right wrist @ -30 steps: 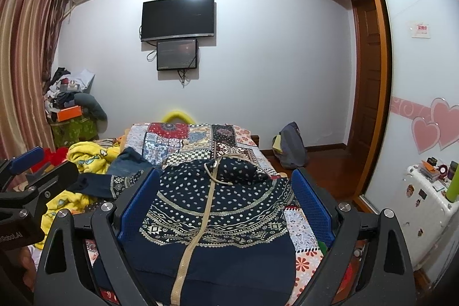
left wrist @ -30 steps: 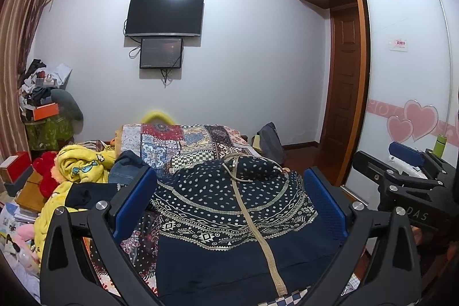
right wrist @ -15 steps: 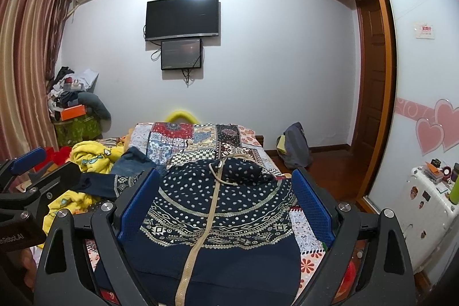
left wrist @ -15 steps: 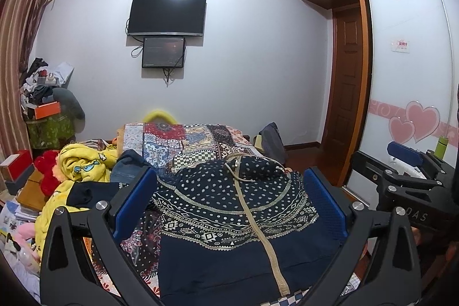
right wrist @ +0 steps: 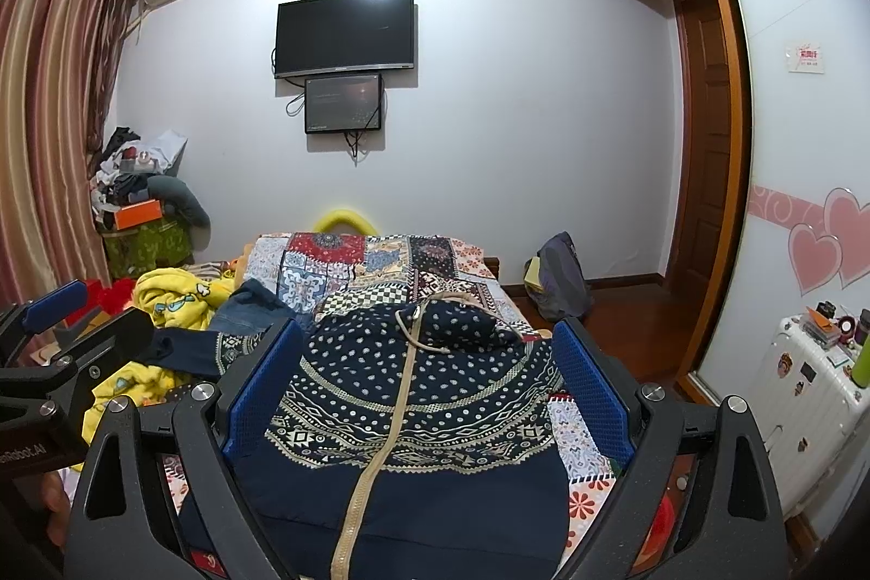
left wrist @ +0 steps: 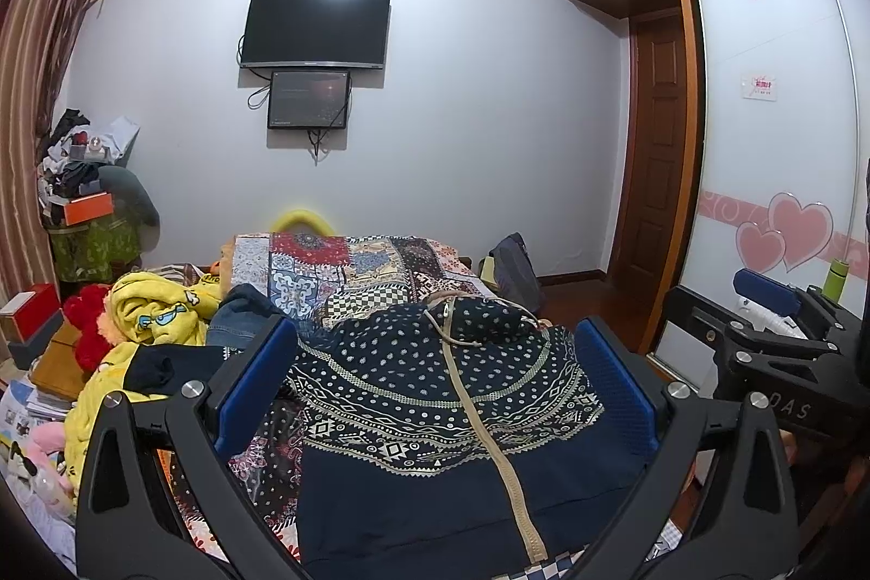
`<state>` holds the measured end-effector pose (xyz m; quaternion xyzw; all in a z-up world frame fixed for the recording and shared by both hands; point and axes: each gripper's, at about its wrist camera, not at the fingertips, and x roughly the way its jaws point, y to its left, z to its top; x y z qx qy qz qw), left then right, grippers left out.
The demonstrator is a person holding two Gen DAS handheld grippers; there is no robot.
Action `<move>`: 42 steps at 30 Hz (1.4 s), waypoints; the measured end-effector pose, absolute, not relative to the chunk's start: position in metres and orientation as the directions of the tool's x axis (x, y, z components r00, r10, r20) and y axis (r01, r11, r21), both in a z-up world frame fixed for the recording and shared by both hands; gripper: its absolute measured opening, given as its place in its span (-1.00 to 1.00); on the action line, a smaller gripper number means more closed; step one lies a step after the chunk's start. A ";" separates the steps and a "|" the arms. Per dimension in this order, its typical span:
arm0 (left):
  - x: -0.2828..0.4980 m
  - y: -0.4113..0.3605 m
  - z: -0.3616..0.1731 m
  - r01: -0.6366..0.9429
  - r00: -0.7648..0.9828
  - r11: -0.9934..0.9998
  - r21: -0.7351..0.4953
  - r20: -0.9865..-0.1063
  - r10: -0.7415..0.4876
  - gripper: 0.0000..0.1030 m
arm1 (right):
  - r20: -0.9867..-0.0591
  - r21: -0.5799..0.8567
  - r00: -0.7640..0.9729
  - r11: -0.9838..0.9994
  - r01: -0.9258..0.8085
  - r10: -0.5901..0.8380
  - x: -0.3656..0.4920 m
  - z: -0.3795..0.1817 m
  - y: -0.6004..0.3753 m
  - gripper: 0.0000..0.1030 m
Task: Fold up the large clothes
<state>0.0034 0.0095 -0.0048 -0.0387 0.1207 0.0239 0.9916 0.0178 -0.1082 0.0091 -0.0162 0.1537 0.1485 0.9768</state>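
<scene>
- A navy patterned hoodie [left wrist: 446, 422] with a beige zipper lies folded on the bed [left wrist: 348, 270], hood end toward the far wall.
- The left hand-held gripper [left wrist: 435, 395] hovers above the hoodie, blue pads wide apart, holding nothing.
- The right hand-held gripper [right wrist: 429, 390] hangs beside it, jaws likewise spread and empty.
- A yellow garment [left wrist: 157, 308] and jeans [right wrist: 247, 305] are heaped to the left of the hoodie.
</scene>
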 end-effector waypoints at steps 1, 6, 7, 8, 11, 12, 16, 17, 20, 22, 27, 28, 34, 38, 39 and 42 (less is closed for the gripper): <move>0.003 0.009 -0.005 -0.056 0.970 0.996 -0.071 -0.241 0.037 0.99 | -0.306 0.013 0.909 0.956 -0.294 0.284 0.018 0.009 -0.109 0.78; 0.004 0.008 -0.004 -0.058 0.970 0.996 -0.071 -0.239 0.039 1.00 | -0.307 0.013 0.908 0.956 -0.295 0.284 0.018 0.008 -0.109 0.78; 0.004 0.008 -0.004 -0.059 0.970 0.996 -0.071 -0.239 0.040 1.00 | -0.307 0.012 0.908 0.956 -0.294 0.283 0.018 0.008 -0.108 0.78; 0.004 0.008 -0.005 -0.059 0.970 0.996 -0.072 -0.239 0.040 1.00 | -0.307 0.011 0.909 0.956 -0.294 0.283 0.018 0.008 -0.108 0.78; 0.005 0.009 -0.005 -0.060 0.970 0.995 -0.078 -0.241 0.040 1.00 | -0.309 0.010 0.908 0.956 -0.295 0.283 0.019 0.007 -0.108 0.78; 0.005 0.010 -0.005 -0.061 0.970 0.995 -0.080 -0.242 0.040 1.00 | -0.310 0.009 0.908 0.955 -0.295 0.283 0.019 0.007 -0.108 0.78; 0.006 0.014 -0.007 -0.066 0.969 0.994 -0.088 -0.244 0.043 1.00 | -0.313 0.002 0.906 0.954 -0.298 0.284 0.020 0.007 -0.105 0.78; 0.007 0.016 -0.007 -0.067 0.969 0.994 -0.089 -0.245 0.044 1.00 | -0.314 0.000 0.906 0.954 -0.299 0.283 0.021 0.007 -0.104 0.78; 0.008 0.018 -0.009 -0.074 0.968 0.994 -0.084 -0.245 0.052 1.00 | -0.320 -0.006 0.904 0.954 -0.300 0.282 0.023 0.007 -0.101 0.78; 0.010 0.020 -0.010 -0.081 0.967 0.993 -0.084 -0.247 0.058 0.99 | -0.324 -0.008 0.903 0.954 -0.300 0.281 0.024 0.005 -0.100 0.78; 0.020 0.035 -0.014 -0.109 0.963 0.988 -0.110 -0.257 0.078 1.00 | -0.338 -0.012 0.898 0.952 -0.304 0.283 0.033 0.002 -0.093 0.78; 0.023 0.039 -0.015 -0.116 0.962 0.987 -0.115 -0.259 0.083 1.00 | -0.342 -0.011 0.896 0.952 -0.305 0.283 0.036 0.001 -0.092 0.78; 0.051 0.073 -0.017 -0.181 0.950 0.976 -0.121 -0.278 0.141 1.00 | -0.369 0.013 0.880 0.948 -0.318 0.301 0.060 -0.005 -0.085 0.78; 0.072 0.097 -0.021 -0.227 0.936 0.968 -0.105 -0.298 0.187 1.00 | -0.388 0.013 0.868 0.944 -0.331 0.310 0.081 -0.008 -0.076 0.78; 0.079 0.105 -0.023 -0.235 0.932 0.966 -0.110 -0.309 0.191 1.00 | -0.393 0.011 0.865 0.942 -0.336 0.313 0.088 -0.009 -0.073 0.78; 0.102 0.130 -0.030 -0.255 0.914 0.959 -0.121 -0.354 0.198 1.00 | -0.408 0.011 0.854 0.937 -0.348 0.322 0.104 -0.013 -0.068 0.78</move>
